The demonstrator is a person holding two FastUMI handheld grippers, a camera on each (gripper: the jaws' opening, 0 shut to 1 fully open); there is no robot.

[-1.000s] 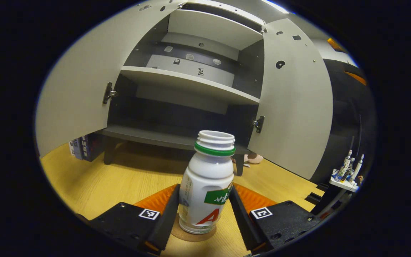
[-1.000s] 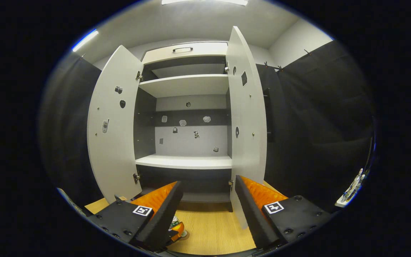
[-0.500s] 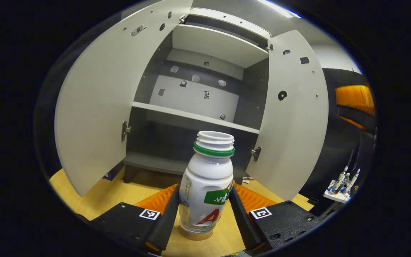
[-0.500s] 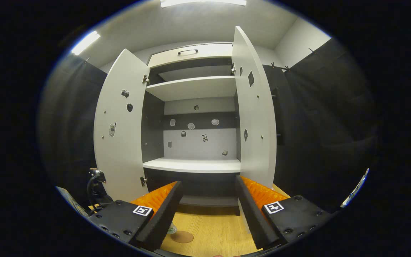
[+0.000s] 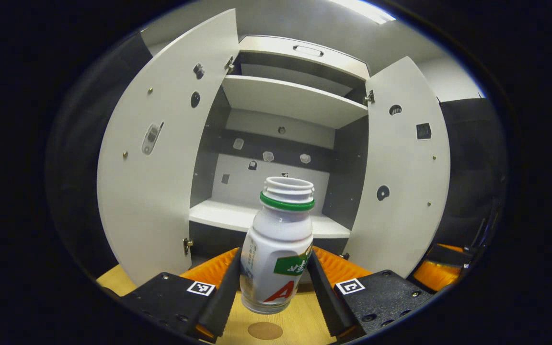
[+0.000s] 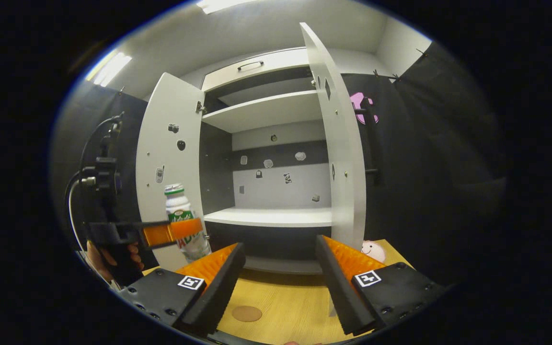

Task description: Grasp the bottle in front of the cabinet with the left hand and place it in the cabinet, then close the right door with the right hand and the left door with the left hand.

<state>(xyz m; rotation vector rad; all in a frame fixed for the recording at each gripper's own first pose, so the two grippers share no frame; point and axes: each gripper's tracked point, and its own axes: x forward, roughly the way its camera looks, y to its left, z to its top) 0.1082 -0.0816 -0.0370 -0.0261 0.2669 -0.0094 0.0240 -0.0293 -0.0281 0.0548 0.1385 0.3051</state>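
A white bottle [image 5: 277, 247] with a green neck ring and no cap hangs above the wooden floor, my left gripper [image 5: 272, 282] shut on its lower body. The same bottle [image 6: 183, 225] appears at the left of the right gripper view, in front of the cabinet's left door [image 6: 170, 158]. Both cabinet doors stand wide open: left door [image 5: 161, 143], right door [image 5: 400, 167]. The middle shelf [image 5: 230, 216] lies just beyond the bottle. My right gripper [image 6: 280, 282] is open with nothing between its fingers, facing the cabinet; the right door [image 6: 343, 158] shows edge-on before it.
A round brown coaster [image 5: 265, 330] lies on the wooden floor [image 6: 285, 311] below the bottle. A small pink toy [image 6: 373, 249] sits by the right door's foot. A hand [image 6: 108, 258] holds the left gripper's handle. Black cloth walls flank the cabinet.
The left gripper has lifted the bottle off the coaster and up to the middle shelf's height. The right gripper stayed open and shifted slightly, now seeing the raised bottle at its left.
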